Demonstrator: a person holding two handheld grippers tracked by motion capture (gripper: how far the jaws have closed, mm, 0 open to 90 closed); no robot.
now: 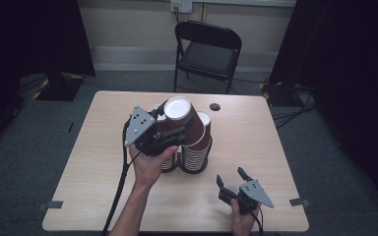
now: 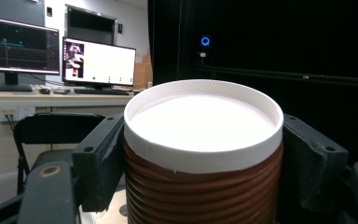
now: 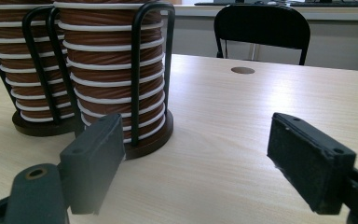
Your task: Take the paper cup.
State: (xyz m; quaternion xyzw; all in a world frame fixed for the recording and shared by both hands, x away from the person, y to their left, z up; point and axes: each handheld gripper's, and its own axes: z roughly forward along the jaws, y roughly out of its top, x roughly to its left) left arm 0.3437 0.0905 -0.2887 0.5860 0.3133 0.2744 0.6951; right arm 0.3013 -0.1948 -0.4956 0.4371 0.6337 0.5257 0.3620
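Observation:
My left gripper is shut on a brown ribbed paper cup with a white base, held upside down above the cup stacks. In the left gripper view the cup sits between both jaws, its white bottom facing the camera. Two stacks of brown cups stand in black wire holders on round dark bases at the table's middle. My right gripper rests open near the front right of the table, with nothing between its jaws.
A light wooden table has a round cable hole near its far edge. A black folding chair stands behind the table. Dark curtains flank both sides. Monitors sit on a desk beyond.

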